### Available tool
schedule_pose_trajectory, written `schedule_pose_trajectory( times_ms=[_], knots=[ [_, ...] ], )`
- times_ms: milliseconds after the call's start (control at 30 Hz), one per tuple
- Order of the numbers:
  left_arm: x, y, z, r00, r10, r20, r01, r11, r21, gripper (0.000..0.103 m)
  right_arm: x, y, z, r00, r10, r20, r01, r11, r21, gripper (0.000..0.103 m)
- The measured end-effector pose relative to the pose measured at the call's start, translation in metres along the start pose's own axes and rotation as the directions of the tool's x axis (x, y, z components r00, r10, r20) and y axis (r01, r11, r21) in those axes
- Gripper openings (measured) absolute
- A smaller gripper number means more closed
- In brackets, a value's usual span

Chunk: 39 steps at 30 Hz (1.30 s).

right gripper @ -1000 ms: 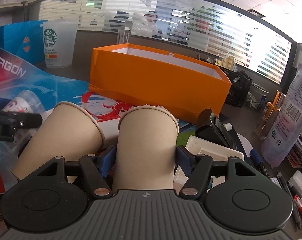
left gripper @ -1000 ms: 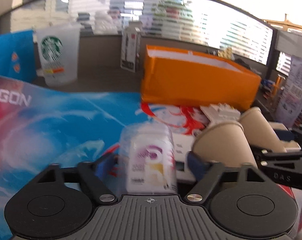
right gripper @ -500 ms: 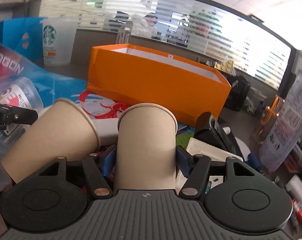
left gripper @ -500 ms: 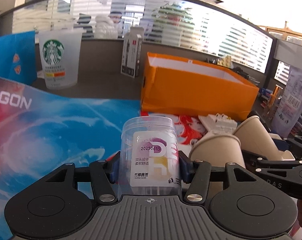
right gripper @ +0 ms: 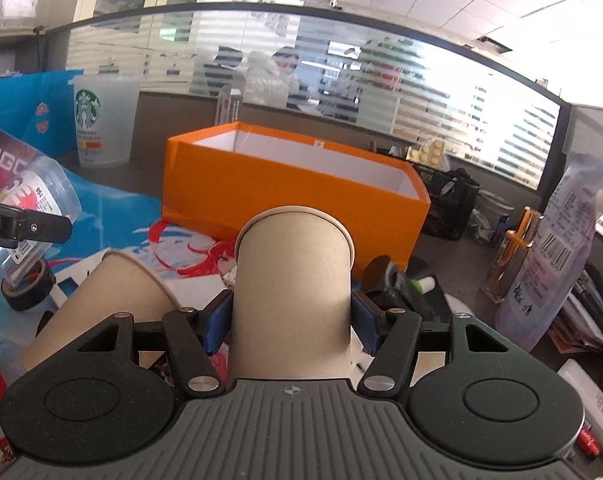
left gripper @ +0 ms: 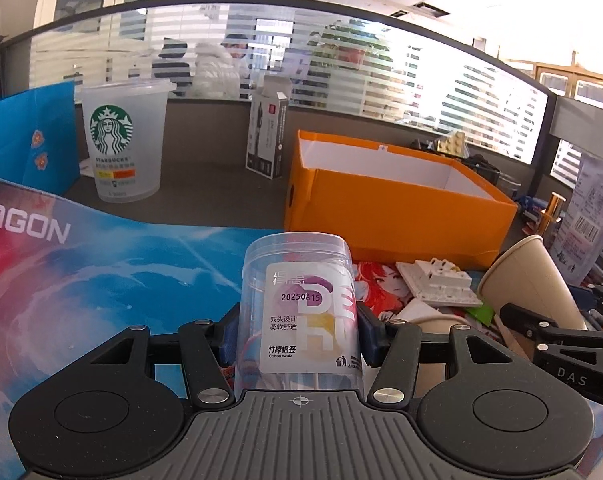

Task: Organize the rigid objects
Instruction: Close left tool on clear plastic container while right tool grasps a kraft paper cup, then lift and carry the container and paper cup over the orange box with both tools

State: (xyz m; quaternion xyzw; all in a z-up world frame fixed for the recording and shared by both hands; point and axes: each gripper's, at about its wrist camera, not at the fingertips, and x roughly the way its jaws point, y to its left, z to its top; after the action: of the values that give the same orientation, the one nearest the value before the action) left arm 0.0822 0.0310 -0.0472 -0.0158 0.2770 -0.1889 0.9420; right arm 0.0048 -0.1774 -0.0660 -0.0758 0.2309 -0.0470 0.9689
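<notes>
The left gripper (left gripper: 297, 334) now squeezes a clear plastic tub of cotton swabs with a white and purple label (left gripper: 299, 304). Its blue pads press on both sides of the tub. A second ago its jaws stood wider around the tub; they have closed and now grip it. The tub is lifted a little above the blue and red desk mat (left gripper: 101, 272). It stands almost upright, its long axis running up and down, with its closed flat end on top, tipped a bit away from the camera.

The right gripper (right gripper: 291, 320) holds a plain brown paper cup (right gripper: 293, 280). Its jaws are pinched on the cup's sides, and they have tightened a little in the last second too. The cup points up and away, rim at the far end. It also looks raised off the mat. A second brown paper cup (right gripper: 101, 304) lies tilted just beside it, on the left.

So both picks look done, and the carrying part can start.

Farther back on the desk sits the open orange cardboard box with white inside walls (right gripper: 293, 188). It looks like the place for these things. A frosted plastic cup with a green logo (left gripper: 121, 140) stands near the far left edge.
</notes>
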Motion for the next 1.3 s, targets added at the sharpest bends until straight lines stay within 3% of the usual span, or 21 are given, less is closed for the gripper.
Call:
schedule_pose_trajectory(
  times_ms=[833, 1300],
  knots=[
    [0.018, 0.002, 0.048, 0.999, -0.013, 0.048, 0.013, 1.000, 0.000, 0.054, -0.005, -0.017, 0.045, 0.995, -0.024, 0.101, 0.020, 0.999, 0.037, 0.059],
    [0.029, -0.024, 0.097, 0.989, -0.031, 0.144, 0.020, 0.997, 0.078, 0.054, 0.014, -0.032, 0.083, 0.989, -0.039, 0.142, 0.034, 0.999, 0.037, 0.059]
  ],
)
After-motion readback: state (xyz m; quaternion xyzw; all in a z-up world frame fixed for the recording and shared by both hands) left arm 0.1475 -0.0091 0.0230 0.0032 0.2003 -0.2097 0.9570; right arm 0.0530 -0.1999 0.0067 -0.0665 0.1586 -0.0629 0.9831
